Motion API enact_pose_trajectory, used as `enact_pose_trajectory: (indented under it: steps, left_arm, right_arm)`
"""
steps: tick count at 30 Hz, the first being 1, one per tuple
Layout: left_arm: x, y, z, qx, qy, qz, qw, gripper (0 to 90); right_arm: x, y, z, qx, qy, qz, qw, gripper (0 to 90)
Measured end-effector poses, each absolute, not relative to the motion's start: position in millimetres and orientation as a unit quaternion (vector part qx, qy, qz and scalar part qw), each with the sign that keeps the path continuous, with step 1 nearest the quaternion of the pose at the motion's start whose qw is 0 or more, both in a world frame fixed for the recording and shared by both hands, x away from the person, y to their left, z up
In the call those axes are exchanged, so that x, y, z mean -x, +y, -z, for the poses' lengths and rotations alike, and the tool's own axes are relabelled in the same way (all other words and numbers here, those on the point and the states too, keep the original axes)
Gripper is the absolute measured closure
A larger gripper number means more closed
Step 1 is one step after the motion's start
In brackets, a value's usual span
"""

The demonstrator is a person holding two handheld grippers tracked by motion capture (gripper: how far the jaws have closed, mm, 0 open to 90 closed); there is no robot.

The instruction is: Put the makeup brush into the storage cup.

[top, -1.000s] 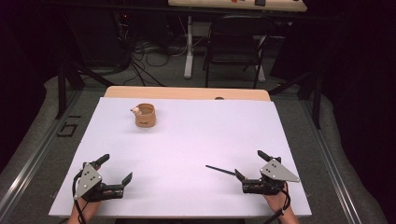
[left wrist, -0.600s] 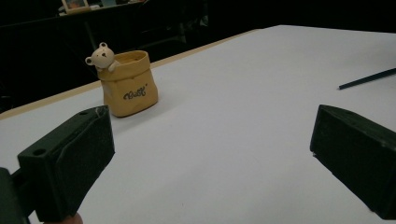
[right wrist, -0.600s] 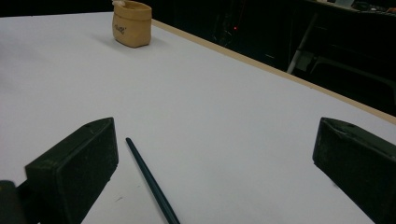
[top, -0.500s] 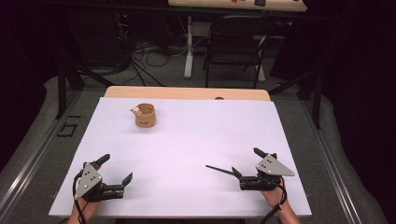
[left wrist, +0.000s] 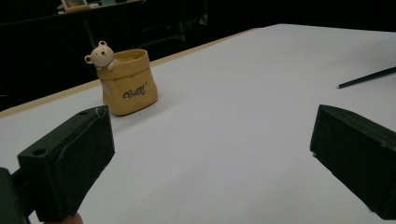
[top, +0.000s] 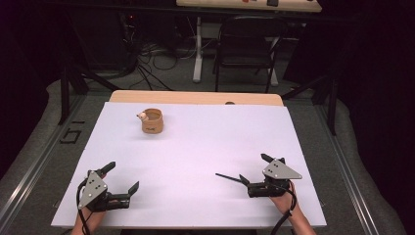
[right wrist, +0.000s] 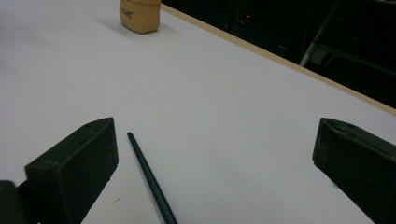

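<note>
A thin dark stick (top: 230,177), perhaps a pen or brush handle, lies flat on the white table (top: 205,161) near the person's right side. The right gripper (top: 254,171) hovers over its near end with jaws spread wide apart; in the right gripper view the stick (right wrist: 149,179) runs up between the two jaws, close beside the left-hand one and not touched by either.

The left gripper (top: 122,178) sits low at the table's near left corner, its jaws also wide apart and holding nothing.

Towards the far left of the table stands a small tan pouch-shaped pot (top: 152,121) with a little cream bear figure (left wrist: 101,54) peeking over its rim. Dark cursive lettering (left wrist: 134,91) is printed on the pot's front, too small and slanted to read with certainty. The pot is well apart from both grippers and from the stick.
</note>
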State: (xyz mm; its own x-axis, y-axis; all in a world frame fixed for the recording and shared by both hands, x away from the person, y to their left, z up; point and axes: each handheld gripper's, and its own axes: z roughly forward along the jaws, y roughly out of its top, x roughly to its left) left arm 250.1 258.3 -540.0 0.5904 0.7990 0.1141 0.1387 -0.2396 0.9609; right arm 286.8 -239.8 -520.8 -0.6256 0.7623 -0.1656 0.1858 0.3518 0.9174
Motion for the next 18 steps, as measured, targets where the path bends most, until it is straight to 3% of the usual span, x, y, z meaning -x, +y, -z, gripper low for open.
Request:
enact_pose_trajectory:
  steps: [18]
  left_arm:
    - [-250, 258, 540, -0.721, 0.324, -0.314, 0.526, 0.0]
  right_arm:
    - [-303, -235, 522, -0.303, 0.785, -0.463, 0.279, 0.0]
